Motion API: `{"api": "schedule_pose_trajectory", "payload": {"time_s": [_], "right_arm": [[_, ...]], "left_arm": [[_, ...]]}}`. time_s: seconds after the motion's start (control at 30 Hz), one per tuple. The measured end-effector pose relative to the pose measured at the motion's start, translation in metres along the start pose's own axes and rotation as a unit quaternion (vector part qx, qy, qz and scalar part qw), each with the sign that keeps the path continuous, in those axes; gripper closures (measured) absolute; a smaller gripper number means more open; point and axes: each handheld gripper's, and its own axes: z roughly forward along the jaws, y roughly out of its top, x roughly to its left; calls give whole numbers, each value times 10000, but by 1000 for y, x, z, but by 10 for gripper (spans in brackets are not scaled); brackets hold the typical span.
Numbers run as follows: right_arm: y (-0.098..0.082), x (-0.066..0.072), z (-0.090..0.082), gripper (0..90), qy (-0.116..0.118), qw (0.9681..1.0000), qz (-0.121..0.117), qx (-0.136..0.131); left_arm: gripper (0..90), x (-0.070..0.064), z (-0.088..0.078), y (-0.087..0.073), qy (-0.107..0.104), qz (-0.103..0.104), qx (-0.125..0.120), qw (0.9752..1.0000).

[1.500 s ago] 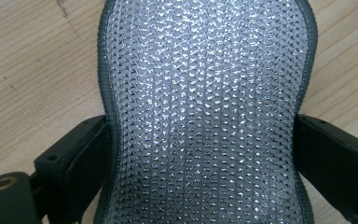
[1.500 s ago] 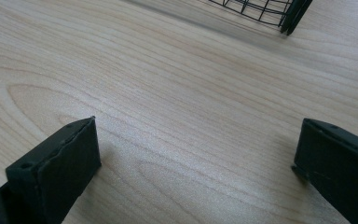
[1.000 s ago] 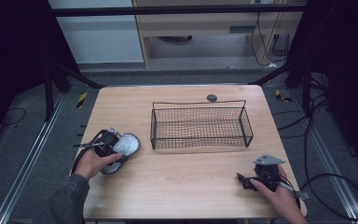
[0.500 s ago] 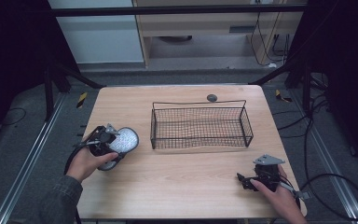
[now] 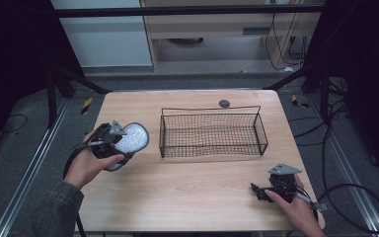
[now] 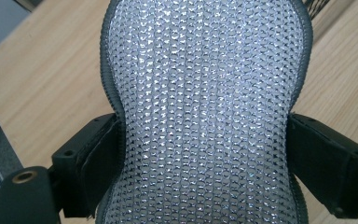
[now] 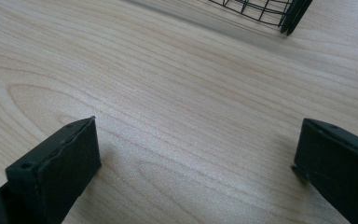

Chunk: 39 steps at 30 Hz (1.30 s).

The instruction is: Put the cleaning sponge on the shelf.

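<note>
High view, left to right: at the left middle of the frame the person's left hand carries the left hand-held gripper, lifted off the bench, with a glittering silver mesh-covered pad clamped between its jaws; the pad sticks out to the upper right of the gripper, toward the basket. The left gripper view shows that grip close up: the two black jaws press on the narrow waist of the silver pad, one on each side, at a fairly narrow opening, and the pad's dark stitched edge runs down both flanks. At the centre of the high view a black wire basket stands on the bench, and through its mesh floor only bench wood shows, nothing lying inside. Just behind its far rim sits a small dark round object. At the lower right the right hand-held gripper rests low on the bench in the person's right hand; the right gripper view shows its jaws spread wide with bare wood between them and a basket corner at the upper right.
</note>
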Motion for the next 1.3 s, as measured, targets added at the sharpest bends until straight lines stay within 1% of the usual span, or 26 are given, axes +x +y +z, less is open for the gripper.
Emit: {"api": "schedule_pose_trajectory", "payload": {"time_s": [0.03,0.1,0.13,0.2,0.23,0.3,0.33,0.37,0.43,0.47,0.57,0.63,0.77,0.83,0.87,0.9,0.93,0.97,1.03,1.07,1.1,1.2,1.3], "right_arm": [[0,0,0,3,0,10000,-1,1],[0,0,0,3,1,10000,-1,2],[0,0,0,3,1,10000,-4,2],[0,0,0,3,1,10000,-2,2],[0,0,0,3,-2,10000,1,9],[0,0,0,3,-3,10000,0,7],[0,0,0,3,1,10000,-3,3],[0,0,0,3,1,10000,-3,10],[0,0,0,3,4,10000,-8,9],[0,0,0,3,4,10000,-5,10],[0,0,0,3,-4,10000,-14,12],[0,0,0,3,1,10000,-3,9],[0,0,0,3,3,10000,-5,9],[0,0,0,3,-5,10000,-16,10],[0,0,0,3,-5,10000,-15,11],[0,0,0,3,-5,10000,-16,11],[0,0,0,3,-6,10000,-15,11],[0,0,0,3,-6,10000,-14,10],[0,0,0,3,-5,10000,-15,10],[0,0,0,3,-7,10000,-16,10],[0,0,0,3,-7,10000,-16,10],[0,0,0,3,-1,10000,-12,7],[0,0,0,3,-4,10000,-14,13]], "left_arm": [[122,0,0,0,0,0,0,10000],[122,0,-4,9,39,120,-15,9999],[121,0,-8,19,67,173,-81,9998],[121,-1,-10,29,75,273,-132,9995],[121,-1,-10,29,75,273,-132,9995],[121,-2,-11,39,117,386,-139,9991],[121,-3,-10,49,125,495,-142,9986],[121,-3,-10,49,125,495,-142,9986],[122,-4,-9,58,113,574,-151,9982],[122,-5,-8,65,116,634,-177,9978],[122,-7,-8,69,117,657,-222,9975],[122,-12,-6,70,96,699,-251,9972],[123,-15,-6,74,58,766,-229,9968],[123,-17,-4,80,49,851,-204,9962],[123,-17,-4,80,49,851,-204,9962],[123,-19,0,85,27,910,-202,9956],[123,-19,0,85,27,910,-202,9956],[123,-21,2,91,14,972,-201,9951],[123,-23,3,93,13,990,-230,9948],[123,-26,5,99,6,1078,-223,9939],[123,-26,5,99,6,1078,-223,9939],[124,-29,10,107,-1,1177,-198,9929],[127,-31,13,113,-7,1228,-159,9923]]}}
